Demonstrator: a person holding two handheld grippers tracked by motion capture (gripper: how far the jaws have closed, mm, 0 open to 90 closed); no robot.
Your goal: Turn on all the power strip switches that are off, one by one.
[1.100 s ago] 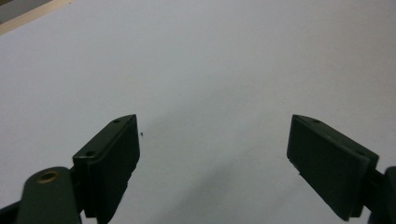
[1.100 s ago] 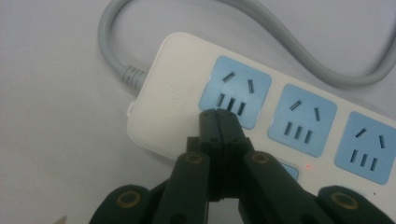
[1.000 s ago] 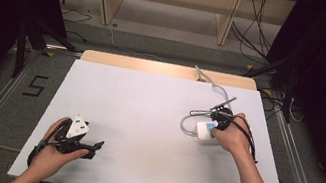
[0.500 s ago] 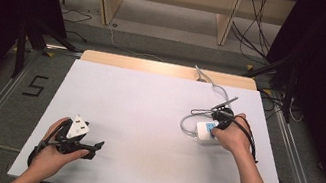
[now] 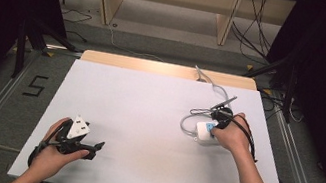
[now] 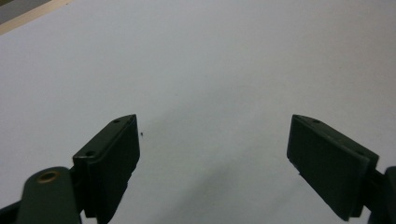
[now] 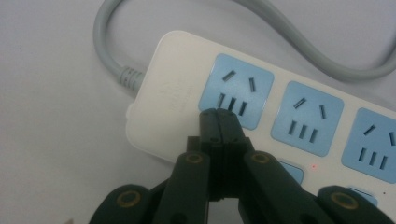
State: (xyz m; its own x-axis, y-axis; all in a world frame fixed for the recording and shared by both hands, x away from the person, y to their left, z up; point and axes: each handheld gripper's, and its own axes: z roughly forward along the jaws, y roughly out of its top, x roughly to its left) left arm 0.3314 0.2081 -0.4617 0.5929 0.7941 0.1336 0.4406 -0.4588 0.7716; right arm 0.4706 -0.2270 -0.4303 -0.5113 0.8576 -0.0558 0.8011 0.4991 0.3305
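Right gripper (image 7: 218, 114) has its jaws pressed together with nothing between them, tips hovering right at the power strip (image 7: 177, 98) by its first blue socket (image 7: 236, 91). Strip lies on the table (image 5: 147, 109), right side. Left gripper (image 6: 215, 154) is spread wide over bare table.

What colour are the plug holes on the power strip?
Light blue sockets on a white power strip, best in the right gripper view.

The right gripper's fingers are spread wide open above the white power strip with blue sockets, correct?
No. The right gripper has its fingers pressed shut together, with nothing between them, above the white power strip with blue sockets. The right gripper view shows this.
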